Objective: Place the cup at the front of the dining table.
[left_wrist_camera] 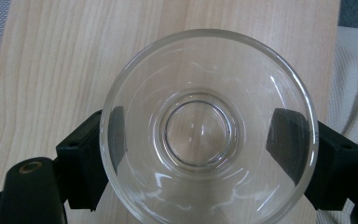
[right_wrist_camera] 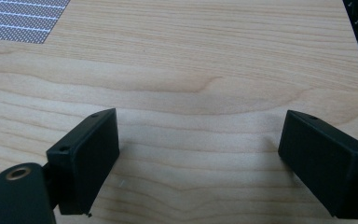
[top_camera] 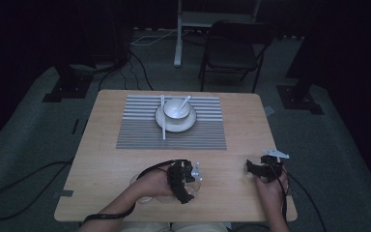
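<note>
While the left gripper [left_wrist_camera: 200, 144] presses its two black pads against opposite sides of a clear glass bowl [left_wrist_camera: 209, 128] on the bench [top_camera: 111, 164], well short of the striped placemat [top_camera: 140, 133], the right gripper [right_wrist_camera: 200, 158] rests wide open over bare wood, holding nothing.

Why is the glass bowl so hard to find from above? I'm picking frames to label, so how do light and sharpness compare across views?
High view: dim and soft, so the glass bowl barely shows by the left gripper. Left gripper view: bright and sharp, white glints on the bowl's rim. Right gripper view: bright, even light on the table, jaws casting soft shadows.
</note>
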A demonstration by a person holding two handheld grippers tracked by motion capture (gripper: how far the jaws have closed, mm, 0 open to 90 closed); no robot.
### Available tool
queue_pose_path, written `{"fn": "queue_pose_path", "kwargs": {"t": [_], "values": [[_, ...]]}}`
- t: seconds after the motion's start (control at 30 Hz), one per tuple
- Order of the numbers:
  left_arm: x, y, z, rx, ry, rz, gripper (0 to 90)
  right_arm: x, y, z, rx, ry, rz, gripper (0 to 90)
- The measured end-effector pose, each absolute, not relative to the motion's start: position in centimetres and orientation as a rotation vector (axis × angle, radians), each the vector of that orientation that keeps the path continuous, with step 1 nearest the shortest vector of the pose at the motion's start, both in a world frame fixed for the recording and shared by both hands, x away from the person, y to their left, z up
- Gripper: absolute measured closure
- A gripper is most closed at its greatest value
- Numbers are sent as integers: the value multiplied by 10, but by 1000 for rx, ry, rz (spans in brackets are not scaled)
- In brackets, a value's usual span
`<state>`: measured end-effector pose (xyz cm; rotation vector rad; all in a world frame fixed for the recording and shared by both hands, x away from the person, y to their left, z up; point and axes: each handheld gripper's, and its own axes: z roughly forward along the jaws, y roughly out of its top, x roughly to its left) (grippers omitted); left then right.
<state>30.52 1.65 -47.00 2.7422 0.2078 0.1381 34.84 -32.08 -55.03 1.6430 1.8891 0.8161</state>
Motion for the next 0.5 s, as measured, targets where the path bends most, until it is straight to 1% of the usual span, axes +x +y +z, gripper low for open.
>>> {"fn": "queue_pose_path", "kwargs": {"t": [0.5], "values": [[324,17,-469,2714,284,157,175,348,-321,-550,1645,1887,816,118]]}}
